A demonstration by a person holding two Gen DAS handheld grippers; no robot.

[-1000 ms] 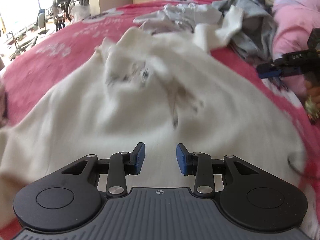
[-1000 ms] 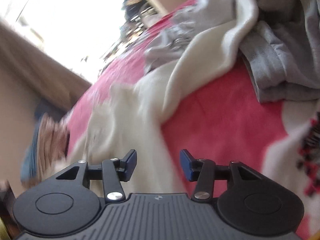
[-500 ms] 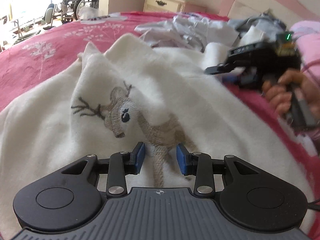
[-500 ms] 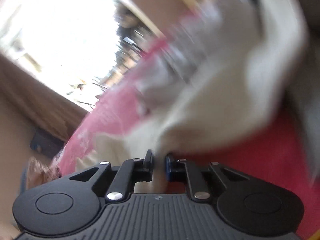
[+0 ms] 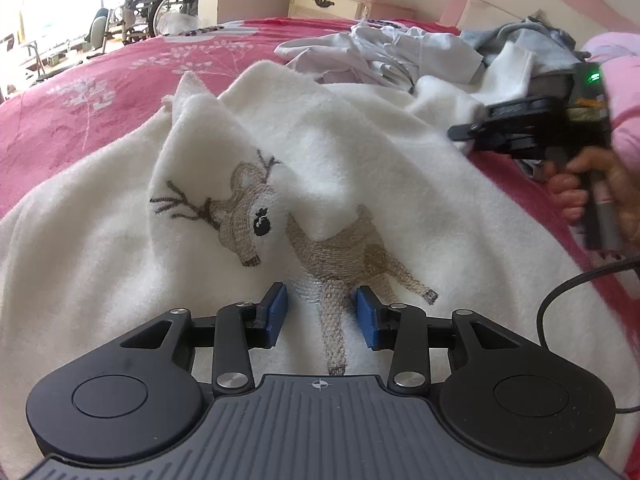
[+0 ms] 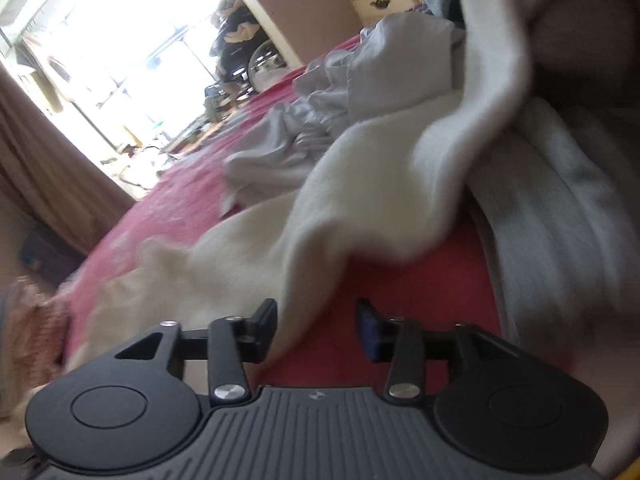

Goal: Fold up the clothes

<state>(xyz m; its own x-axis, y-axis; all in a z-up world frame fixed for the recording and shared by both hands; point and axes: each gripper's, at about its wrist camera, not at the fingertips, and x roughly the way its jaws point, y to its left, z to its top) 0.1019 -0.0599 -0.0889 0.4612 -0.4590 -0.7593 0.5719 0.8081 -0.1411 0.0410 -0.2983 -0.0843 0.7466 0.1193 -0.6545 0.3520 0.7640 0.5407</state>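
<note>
Red bedspread [image 5: 80, 92] fills both views; cream sweater [image 5: 360, 168] with the stitched deer [image 5: 304, 236] is spread across the middle of the left view, with a fold of it humped up at upper left of centre. In the right view its sleeve [image 6: 360, 208] runs from lower left up to the right, lying against the grey garment [image 6: 560, 216].

Pile of pale clothes [image 5: 384, 56] sits behind the sweater at the top; nightstand [image 5: 328, 0] beyond that.

Changes: a second ago the sweater was a blur, now it lies settled and sharp. Left gripper [image 5: 322, 316] has dropped close onto the deer's legs, jaws spread and widening slightly, pads either side of the fabric, nothing pinched. Right gripper [image 6: 316, 328] was clamped on the sleeve edge half a second ago; jaws are now opening, sleeve edge lying by the left pad, not squeezed. From the left view it sits mid right, held by a hand [image 5: 592, 196].

Read: sweater has been laid out and released. Folding proper not started; sleeve needs bringing in over the body first.
</note>
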